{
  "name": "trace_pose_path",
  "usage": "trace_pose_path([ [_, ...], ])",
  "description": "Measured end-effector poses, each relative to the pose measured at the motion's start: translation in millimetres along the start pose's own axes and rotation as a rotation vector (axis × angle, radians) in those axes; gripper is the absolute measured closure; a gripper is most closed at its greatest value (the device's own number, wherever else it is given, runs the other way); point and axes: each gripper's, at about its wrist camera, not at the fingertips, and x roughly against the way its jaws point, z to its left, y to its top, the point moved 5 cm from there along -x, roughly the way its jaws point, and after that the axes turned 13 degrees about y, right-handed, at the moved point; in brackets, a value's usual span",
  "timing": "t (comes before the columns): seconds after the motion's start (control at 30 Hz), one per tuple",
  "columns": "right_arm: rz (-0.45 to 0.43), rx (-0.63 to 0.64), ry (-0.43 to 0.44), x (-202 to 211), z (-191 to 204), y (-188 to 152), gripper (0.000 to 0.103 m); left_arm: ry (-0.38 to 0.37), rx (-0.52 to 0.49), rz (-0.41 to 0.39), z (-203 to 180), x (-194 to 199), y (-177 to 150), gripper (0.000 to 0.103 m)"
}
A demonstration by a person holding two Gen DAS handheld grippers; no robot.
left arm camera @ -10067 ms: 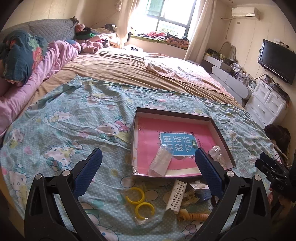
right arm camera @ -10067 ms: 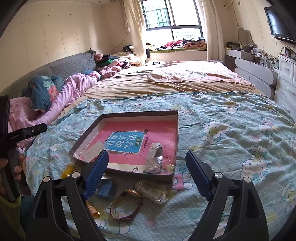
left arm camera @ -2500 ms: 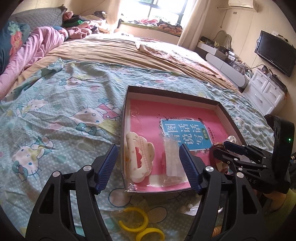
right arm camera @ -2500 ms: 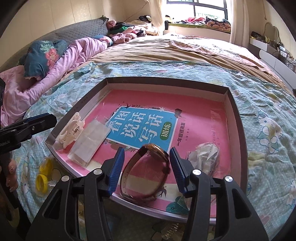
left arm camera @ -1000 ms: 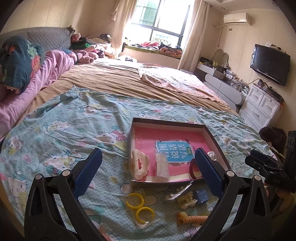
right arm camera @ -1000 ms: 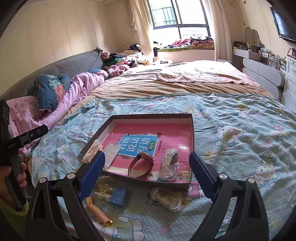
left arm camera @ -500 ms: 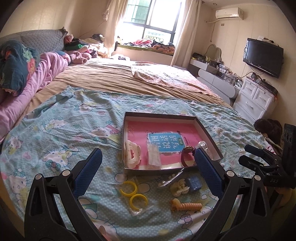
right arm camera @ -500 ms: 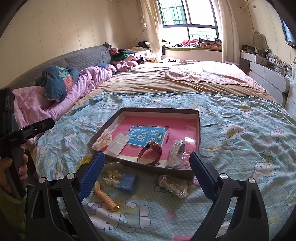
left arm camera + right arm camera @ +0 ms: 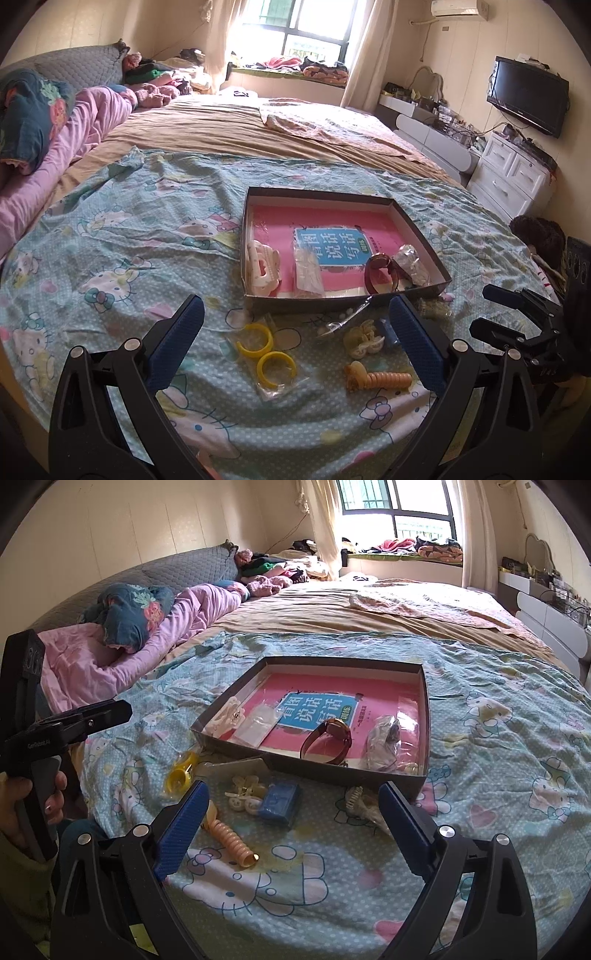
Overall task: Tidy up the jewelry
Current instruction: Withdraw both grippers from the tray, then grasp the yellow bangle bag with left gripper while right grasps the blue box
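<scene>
A shallow dark box (image 9: 424, 236) (image 9: 424, 716) with a pink book as its floor lies on the bed. Inside are a cream hair claw (image 9: 263, 266) (image 9: 226, 716), a clear packet (image 9: 308, 268), a brown bangle (image 9: 380, 274) (image 9: 327, 741) and a clear bagged item (image 9: 410, 263) (image 9: 382, 746). In front of the box lie two yellow rings in a bag (image 9: 266, 350) (image 9: 179, 773), an orange spiral tie (image 9: 376, 377) (image 9: 227, 836), a cream clip (image 9: 362, 338), a blue block (image 9: 280, 800) and a bagged chain (image 9: 364, 806). My left gripper (image 9: 295, 347) and right gripper (image 9: 291, 825) are open, empty, held back above the loose items.
The bed carries a blue Hello Kitty sheet (image 9: 122, 236), a tan blanket (image 9: 221, 129) and pink bedding (image 9: 147, 642) at the left. White drawers (image 9: 513, 177) and a TV (image 9: 528, 96) stand at the right.
Both grippers have pulled back and up from the box, open and empty. The brown bangle, released earlier by the right gripper, stays in the box.
</scene>
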Motion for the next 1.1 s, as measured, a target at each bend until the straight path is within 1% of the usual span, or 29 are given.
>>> trace_pose_path([
  [0.17, 0.035, -0.010, 0.012, -9.5, 2.0, -11.6, 0.011, -0.018, -0.032, 0.037, -8.0, -7.4, -13.9, 0.009],
  [0.33, 0.076, -0.017, 0.026, -19.9, 3.3, -24.9, 0.011, -0.032, -0.056, 0.056, -13.2, -12.5, -25.0, 0.009],
  [0.67, 0.113, -0.023, 0.021, -30.1, 0.0, -37.7, 0.011, -0.037, -0.085, 0.120, -19.0, -30.2, -42.4, 0.009],
  [0.77, 0.115, -0.039, 0.006, -30.7, -7.3, -39.8, 0.011, -0.043, -0.076, 0.151, -19.1, -38.4, -49.3, 0.009],
  [0.87, 0.118, -0.062, -0.001, -32.1, -14.2, -41.9, 0.011, -0.032, -0.066, 0.179, -17.1, -47.2, -54.4, 0.009],
  [1.03, 0.123, -0.065, -0.006, -39.0, -17.4, -43.6, 0.011, -0.019, -0.038, 0.214, -10.3, -57.6, -59.4, 0.009],
  [1.1, 0.125, -0.071, -0.002, -43.5, -18.2, -43.3, 0.014, -0.012, -0.021, 0.226, -6.4, -61.1, -59.7, 0.009],
])
